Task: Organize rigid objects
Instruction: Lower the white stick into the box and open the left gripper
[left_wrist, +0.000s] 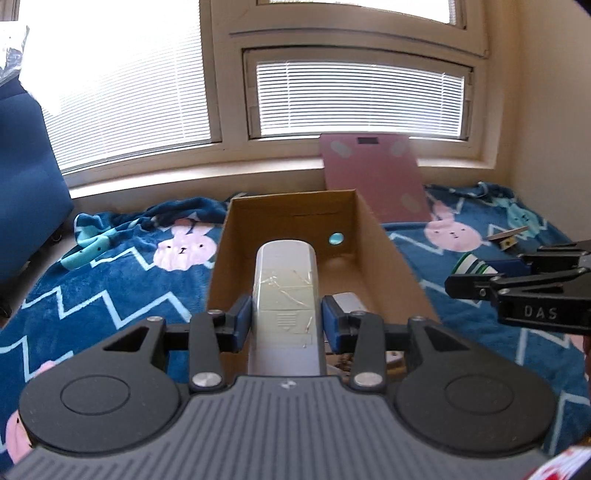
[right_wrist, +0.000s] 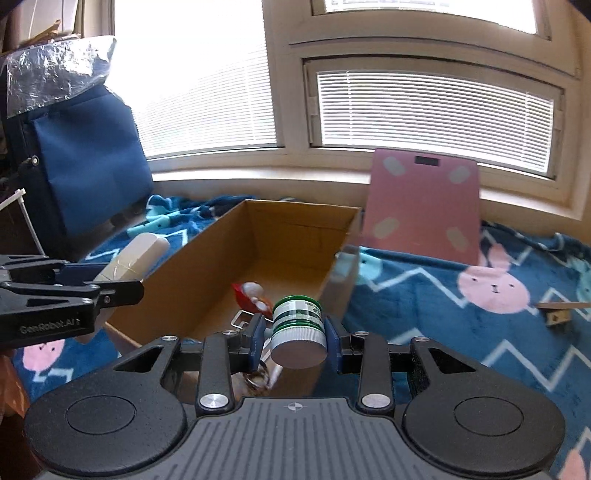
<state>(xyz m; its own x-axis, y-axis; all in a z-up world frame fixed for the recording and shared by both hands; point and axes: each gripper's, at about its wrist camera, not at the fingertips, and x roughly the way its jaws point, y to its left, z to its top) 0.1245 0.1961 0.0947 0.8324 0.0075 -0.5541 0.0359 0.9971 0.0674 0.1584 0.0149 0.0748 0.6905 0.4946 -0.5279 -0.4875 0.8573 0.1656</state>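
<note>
The cardboard box (left_wrist: 384, 236) lay open just ahead of and below both jaws, the left gripper (left_wrist: 285, 317) clamping a white remote (left_wrist: 286, 288) lengthwise, the right gripper (right_wrist: 298, 341) clamping a green-labelled jar (right_wrist: 298, 325).

Both grippers are black with blue pads (right_wrist: 258, 341), silver screws, ribbed grey bases and white lettering

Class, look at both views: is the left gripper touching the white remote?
Touching. The left wrist view shows the left gripper with both blue pads pressed against the sides of the white remote, no gap on either side.
</note>
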